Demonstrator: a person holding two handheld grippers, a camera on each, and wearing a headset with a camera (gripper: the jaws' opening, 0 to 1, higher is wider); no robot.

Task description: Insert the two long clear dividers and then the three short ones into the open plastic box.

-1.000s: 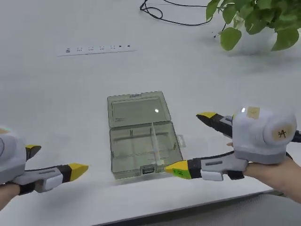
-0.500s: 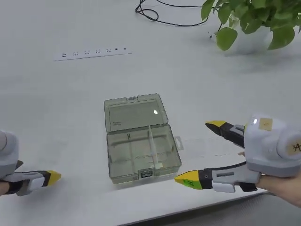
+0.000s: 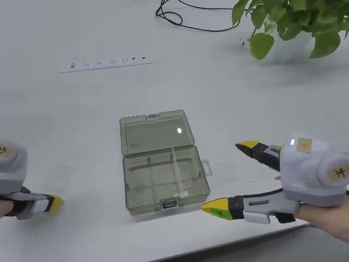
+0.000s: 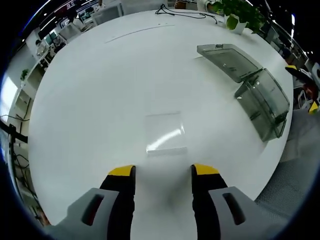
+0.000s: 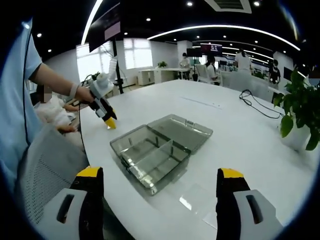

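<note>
1. head view: the open plastic box (image 3: 166, 185) sits on the white tabletop (image 3: 82, 120) near the front edge, with its lid (image 3: 157, 131) laid flat behind the base.
2. one standing divider (image 3: 176, 173) is upright in the base. it runs from the hinge side to the latch side, a little right of the middle.
3. faint clear sheets (image 3: 240, 170) lie flat on the tabletop just right of the box, and their outlines are hard to trace.
4. the right gripper (image 3: 229, 176) hovers at the box's right. its jaws are spread wide and hold nothing. the clear sheets lie between the two yellow tips, and the near tip is just beside the box's front right corner.
5. in the right gripper view the box lies straight ahead between the wide jaws, apart from them, and the divider inside it shows as a pale wall.
6. the left gripper (image 3: 52, 203) is at the far left of the head view, well apart from the box.
7. in the left gripper view its jaws stand open with a moderate gap and grip nothing. a flat divider (image 4: 165, 131) lies on the tabletop just ahead of the tips, in line with the gap and not touching them. the box is off to the right.
8. a power strip (image 3: 106, 62), a black cable (image 3: 182, 15) and a potted plant (image 3: 294, 22) sit along the far side of the tabletop.
</note>
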